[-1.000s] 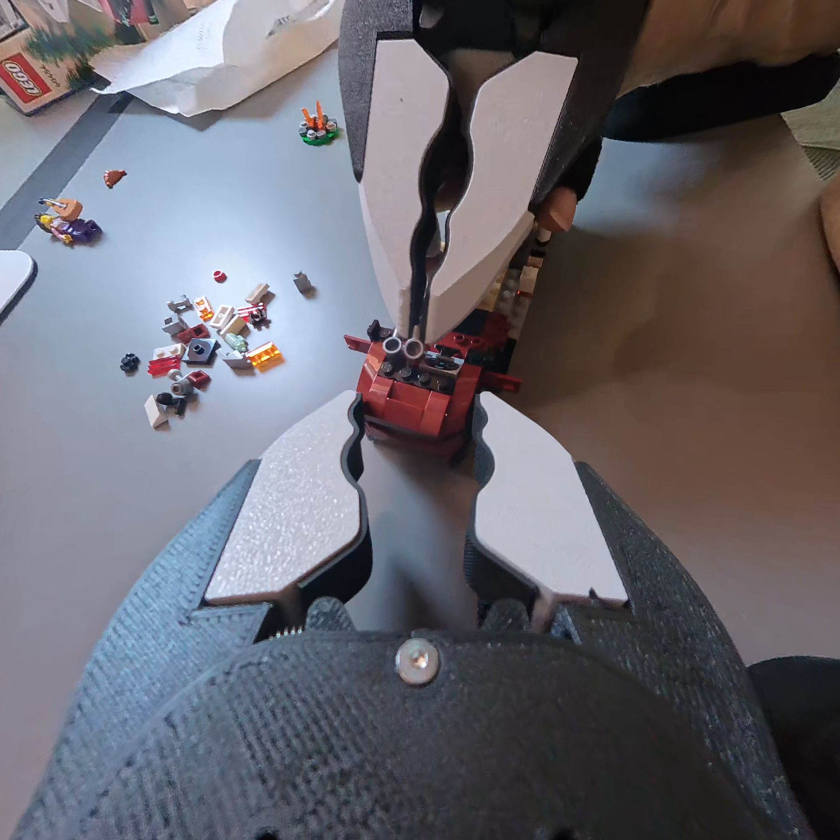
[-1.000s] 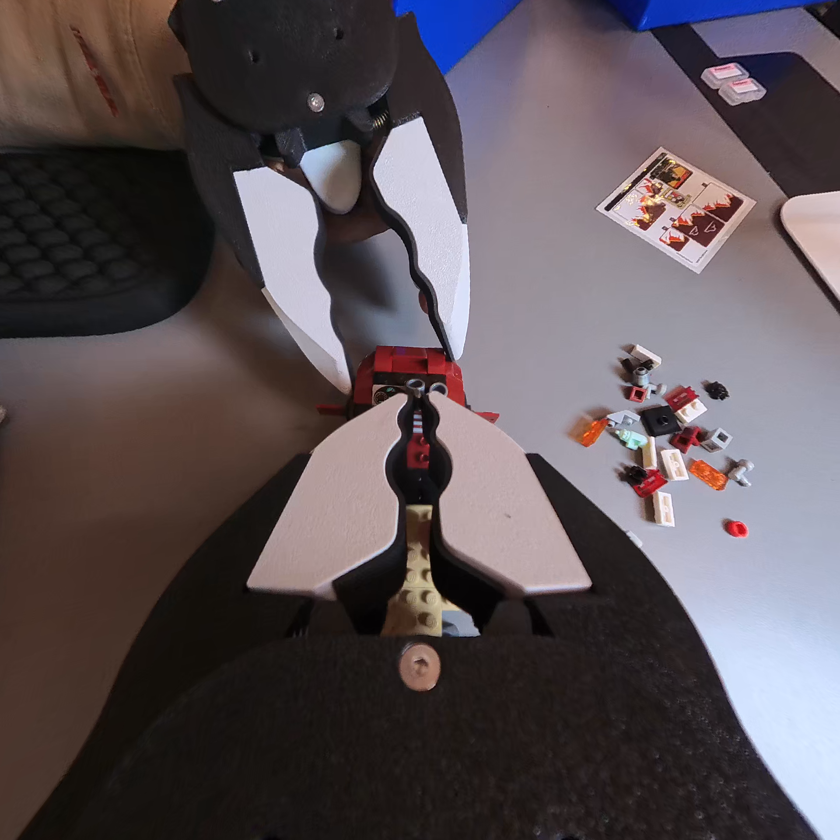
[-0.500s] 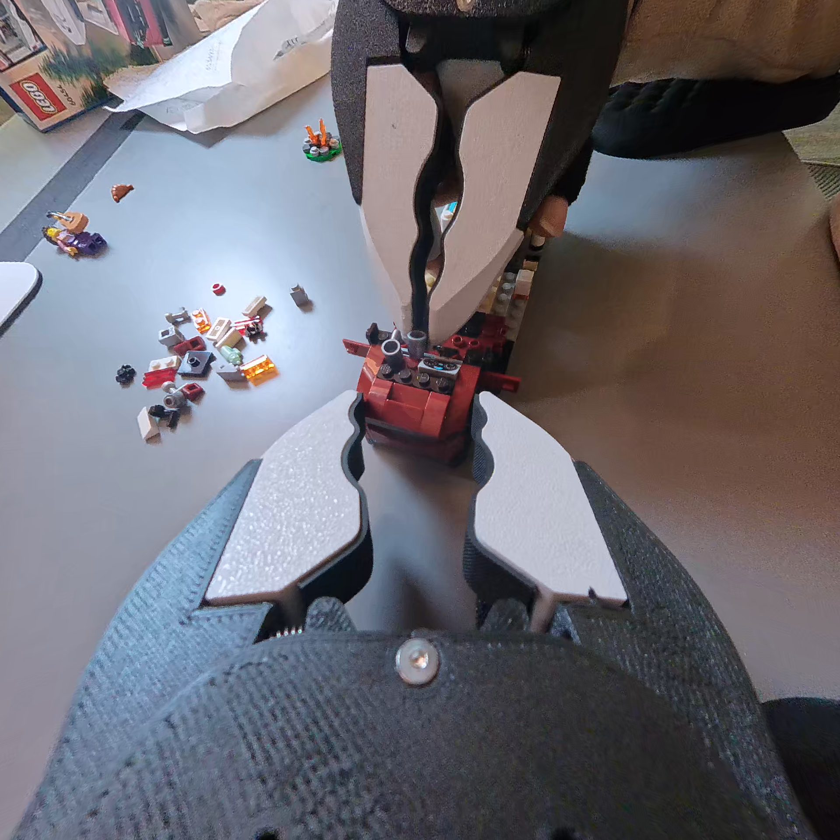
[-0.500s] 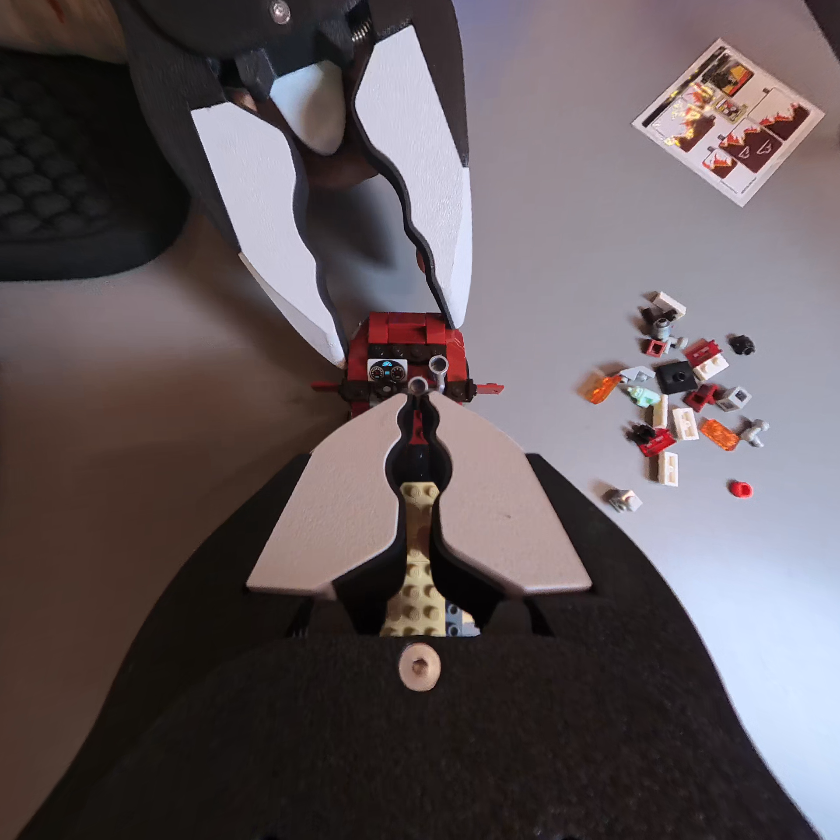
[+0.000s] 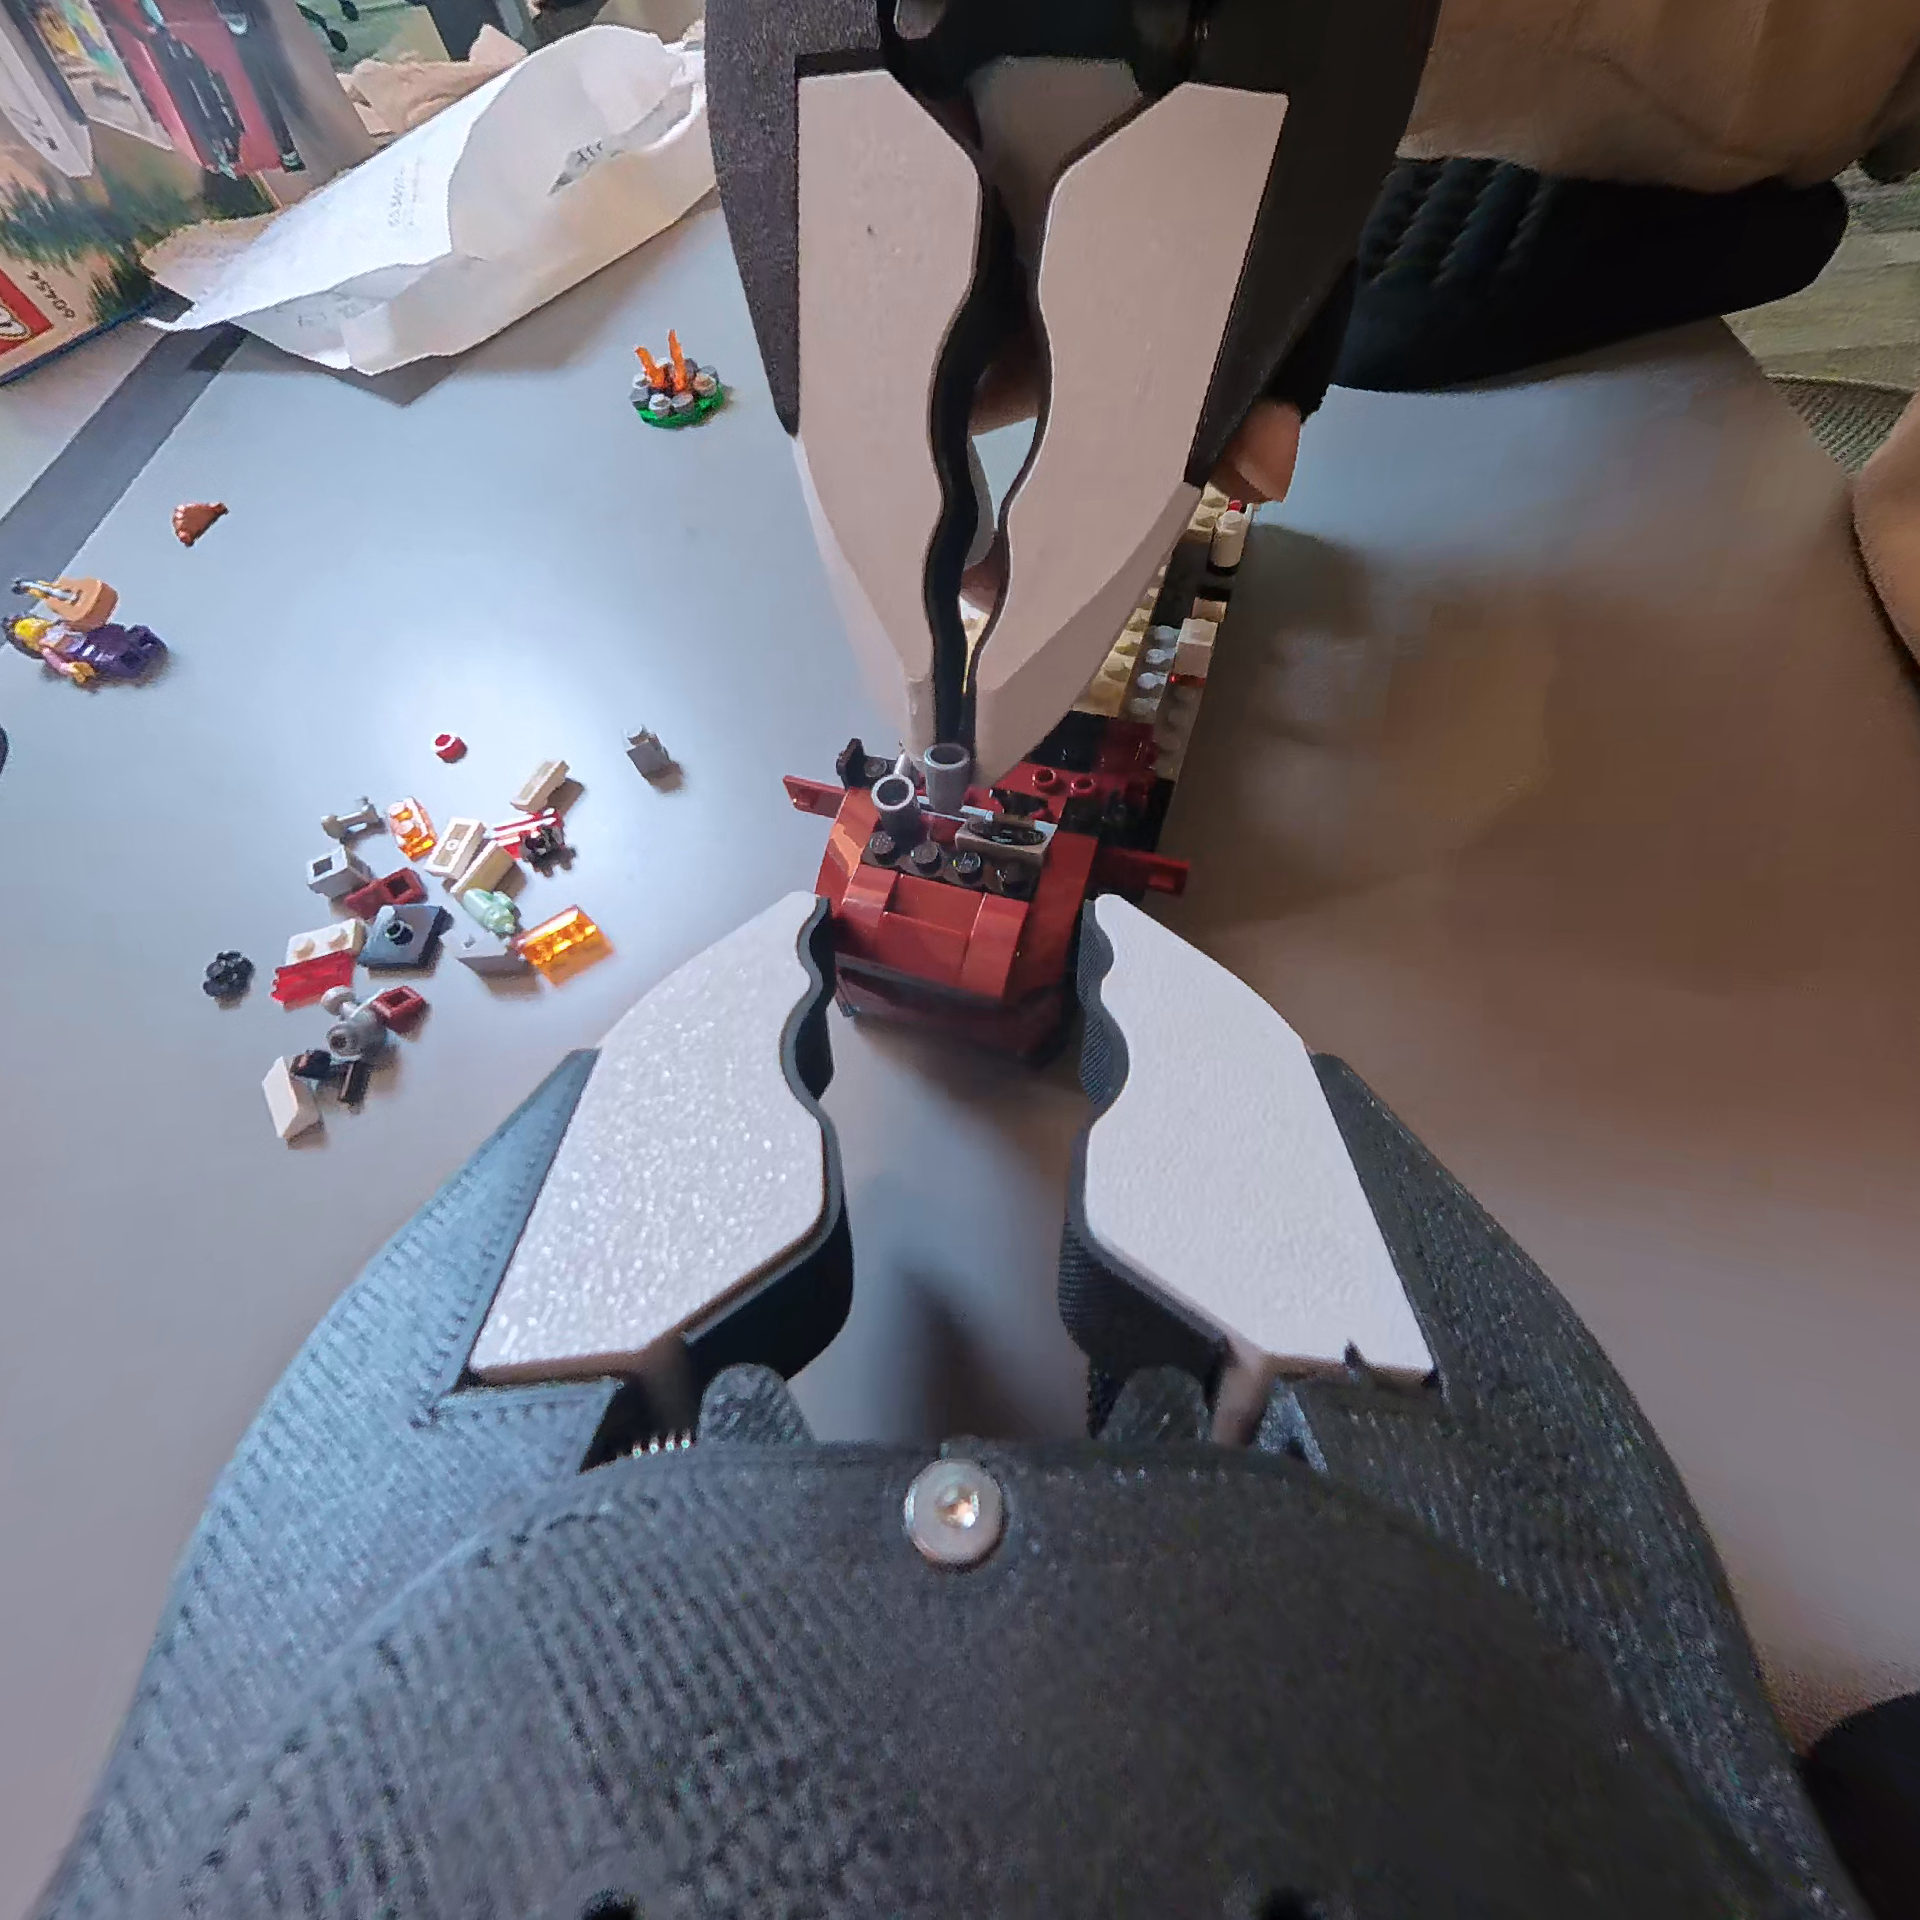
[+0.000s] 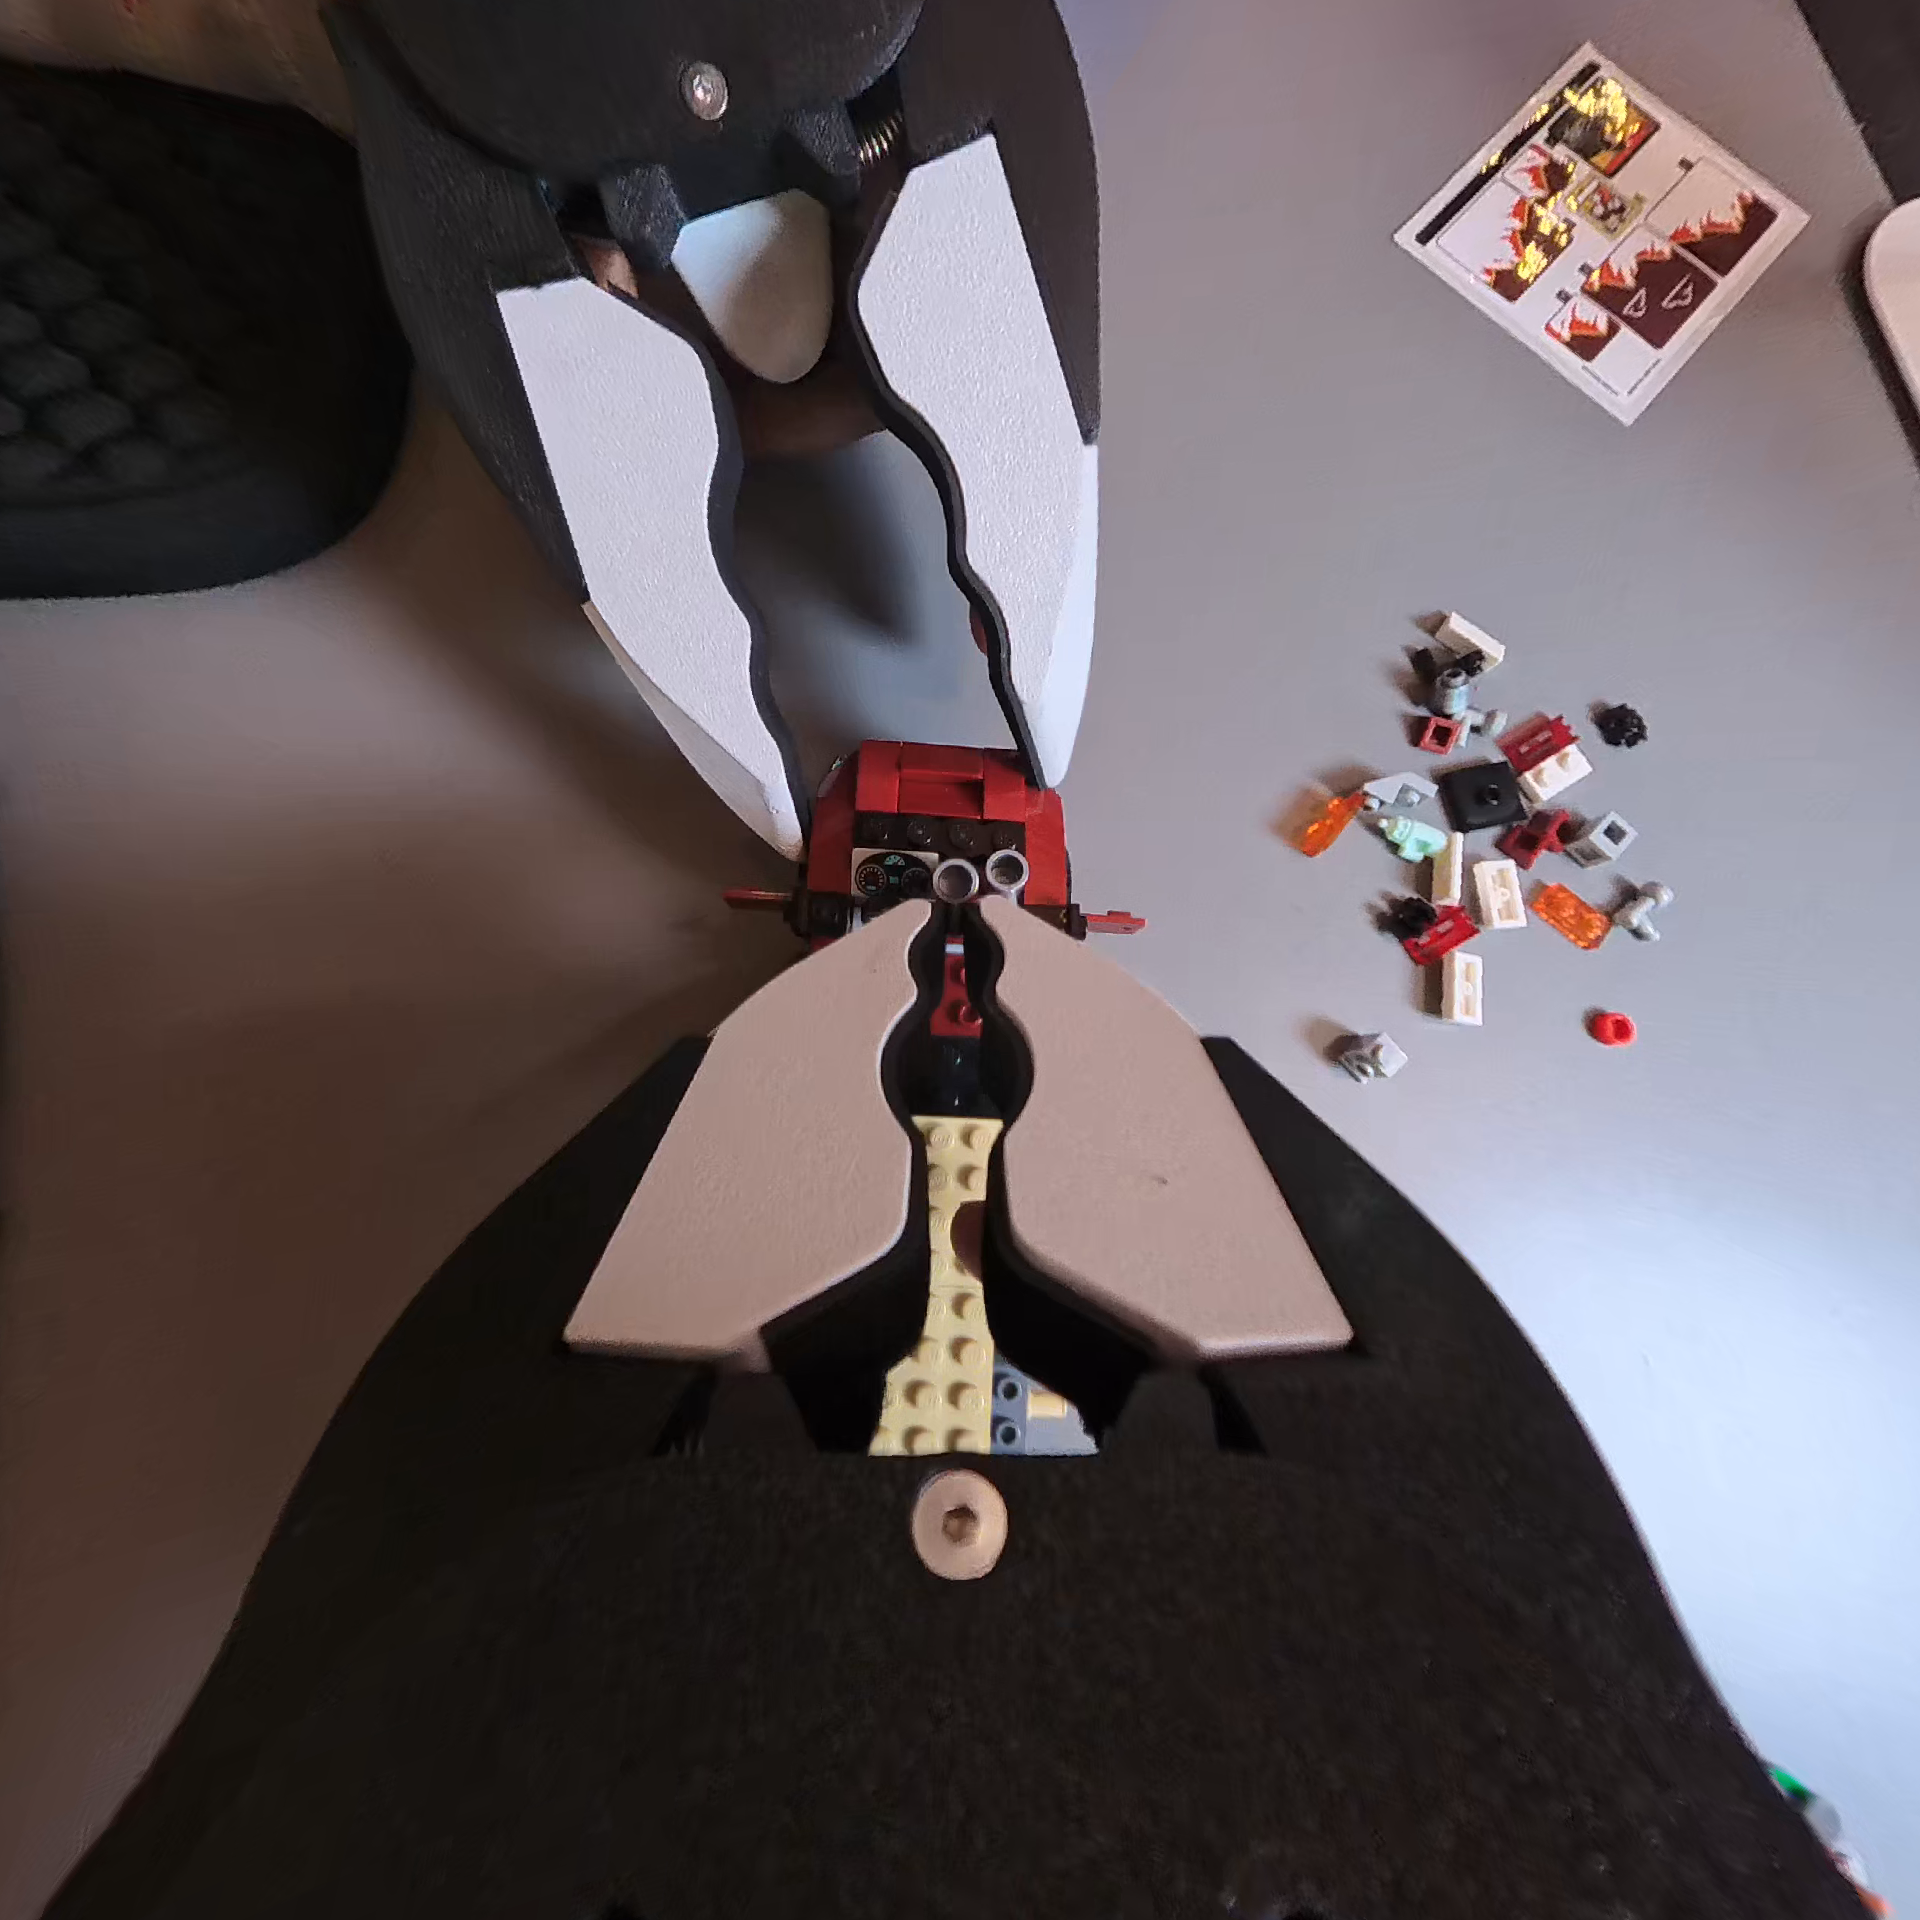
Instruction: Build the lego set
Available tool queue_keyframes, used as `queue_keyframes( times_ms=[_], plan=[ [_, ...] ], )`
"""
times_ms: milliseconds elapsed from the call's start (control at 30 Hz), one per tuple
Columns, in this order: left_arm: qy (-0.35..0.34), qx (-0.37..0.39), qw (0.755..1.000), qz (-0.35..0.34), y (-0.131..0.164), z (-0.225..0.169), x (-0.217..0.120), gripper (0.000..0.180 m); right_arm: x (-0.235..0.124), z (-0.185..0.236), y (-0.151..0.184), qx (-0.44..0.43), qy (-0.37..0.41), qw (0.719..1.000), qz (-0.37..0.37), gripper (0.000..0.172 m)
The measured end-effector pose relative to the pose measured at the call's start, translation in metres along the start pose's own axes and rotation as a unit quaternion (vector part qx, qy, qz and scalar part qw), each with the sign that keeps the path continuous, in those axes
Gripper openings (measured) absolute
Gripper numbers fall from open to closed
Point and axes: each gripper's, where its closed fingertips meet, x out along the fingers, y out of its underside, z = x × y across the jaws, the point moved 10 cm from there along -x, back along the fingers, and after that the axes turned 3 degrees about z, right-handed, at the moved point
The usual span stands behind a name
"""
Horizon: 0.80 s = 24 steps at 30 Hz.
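Left wrist view shows the left gripper (image 5: 951,935) with its fingers clamped on the sides of the dark red brick vehicle (image 5: 935,914), which sits on the table (image 5: 416,582). The right gripper (image 5: 940,717) has its fingers together, tips at the taller grey tube (image 5: 948,774); whether they pinch it I cannot tell. Count: two grey tubes on the vehicle, one heap of loose pieces (image 5: 416,914) with two orange clear ones, one campfire build (image 5: 675,384) and one sticker sheet (image 6: 1600,229).
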Motion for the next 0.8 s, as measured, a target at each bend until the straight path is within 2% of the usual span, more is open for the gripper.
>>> queue_keyframes(
  times_ms=[267, 400, 533, 800],
  plan=[
    [0.027, 0.017, 0.999, -0.004, -0.005, 0.003, 0.008, 0.045, -0.006, 0.002, 0.006, 0.013, 0.006, 0.999, 0.032, 0.003],
    [0.015, 0.025, 0.999, -0.022, -0.01, 0.002, -0.002, 0.044, -0.008, 0.002, 0.002, 0.018, 0.014, 0.999, 0.039, 0.003],
    [-0.009, 0.031, 0.998, -0.045, -0.023, 0.0, -0.013, 0.025, -0.008, 0.002, -0.004, 0.014, 0.016, 0.998, 0.053, 0.003],
    [-0.019, 0.022, 0.999, -0.018, -0.027, -0.001, 0.002, 0.009, -0.005, 0.002, -0.011, 0.012, 0.007, 0.997, 0.078, 0.003]
  ],
)
